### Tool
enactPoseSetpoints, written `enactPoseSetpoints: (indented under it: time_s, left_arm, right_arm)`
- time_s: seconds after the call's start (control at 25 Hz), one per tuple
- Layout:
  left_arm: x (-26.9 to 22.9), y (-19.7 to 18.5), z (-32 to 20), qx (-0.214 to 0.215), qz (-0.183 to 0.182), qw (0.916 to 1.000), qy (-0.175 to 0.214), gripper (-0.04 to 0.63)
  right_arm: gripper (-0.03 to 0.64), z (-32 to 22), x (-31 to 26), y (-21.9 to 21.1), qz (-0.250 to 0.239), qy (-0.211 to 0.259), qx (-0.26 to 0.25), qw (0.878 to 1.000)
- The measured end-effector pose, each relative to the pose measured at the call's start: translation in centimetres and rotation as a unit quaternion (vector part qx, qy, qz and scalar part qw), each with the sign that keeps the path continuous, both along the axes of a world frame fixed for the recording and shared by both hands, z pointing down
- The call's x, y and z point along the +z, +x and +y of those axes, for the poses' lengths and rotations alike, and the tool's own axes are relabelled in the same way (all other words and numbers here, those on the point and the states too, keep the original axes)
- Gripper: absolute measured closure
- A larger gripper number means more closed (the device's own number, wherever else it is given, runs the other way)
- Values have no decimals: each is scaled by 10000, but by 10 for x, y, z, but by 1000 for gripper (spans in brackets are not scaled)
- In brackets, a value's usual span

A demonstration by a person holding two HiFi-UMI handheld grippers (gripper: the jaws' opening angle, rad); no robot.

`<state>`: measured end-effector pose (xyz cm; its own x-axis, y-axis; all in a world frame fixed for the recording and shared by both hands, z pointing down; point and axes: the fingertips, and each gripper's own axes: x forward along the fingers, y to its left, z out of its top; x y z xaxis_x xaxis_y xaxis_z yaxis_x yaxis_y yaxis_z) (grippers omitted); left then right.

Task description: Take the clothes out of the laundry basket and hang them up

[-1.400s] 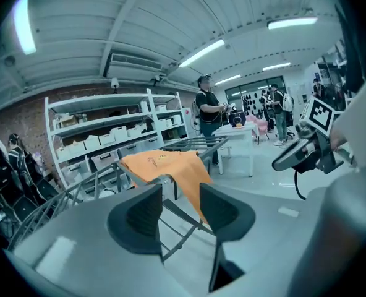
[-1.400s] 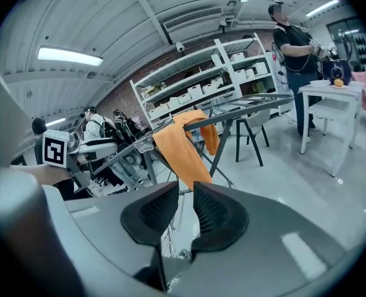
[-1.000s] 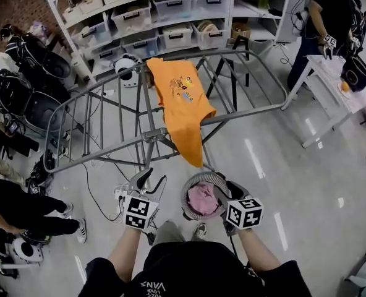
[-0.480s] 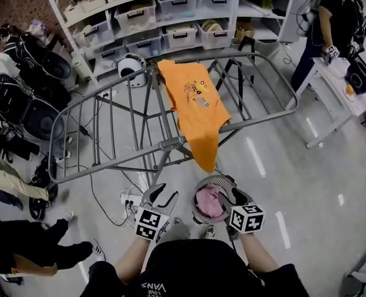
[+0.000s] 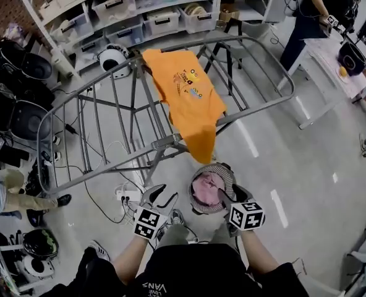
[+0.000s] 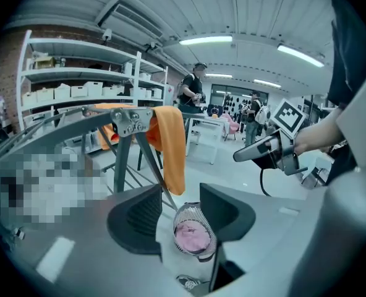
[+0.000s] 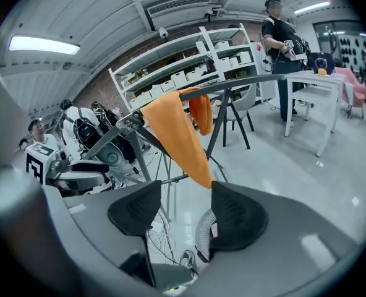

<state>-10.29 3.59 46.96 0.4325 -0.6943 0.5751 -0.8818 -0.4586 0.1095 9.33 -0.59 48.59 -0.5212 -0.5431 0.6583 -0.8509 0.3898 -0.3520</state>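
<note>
A round mesh laundry basket (image 5: 198, 203) stands on the floor at my feet, with a pink garment (image 5: 206, 189) in it. Beyond it an orange T-shirt (image 5: 186, 98) hangs over a grey metal drying rack (image 5: 102, 132). My left gripper (image 5: 163, 194) hovers left of the basket, open and empty; in the left gripper view (image 6: 180, 215) the basket (image 6: 195, 228) shows below the jaws. My right gripper (image 5: 230, 194) is above the basket's right rim. Its jaws have just been opening and hold nothing; its own view (image 7: 183, 210) has the basket (image 7: 203, 231) half hidden behind one jaw.
Shelves with plastic bins (image 5: 152, 8) line the back wall. A white table (image 5: 340, 60) with a person beside it stands at the right. Cables and a power strip (image 5: 124, 193) lie on the floor under the rack. Bags and helmets (image 5: 22, 104) crowd the left.
Both grippers have sunk towards the basket, and the right jaws stand wider apart. The people at the left have moved off towards the edge.
</note>
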Motion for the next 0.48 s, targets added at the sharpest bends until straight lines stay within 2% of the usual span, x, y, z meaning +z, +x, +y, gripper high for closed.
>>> enactPoseSetpoints:
  time_s: [0.16, 0.36, 0.48]
  left_arm:
    - [20, 20, 2, -312, 44, 9994, -168, 422]
    - [64, 53, -1, -839, 81, 9955, -434, 416]
    - [98, 78, 1, -879, 137, 9936, -694, 411]
  right_arm:
    - [371, 3, 22, 22, 114, -174, -328, 9992]
    - [371, 4, 58, 49, 331, -302, -1048, 9935]
    - [371, 7, 82, 65, 420, -366, -1256, 9905]
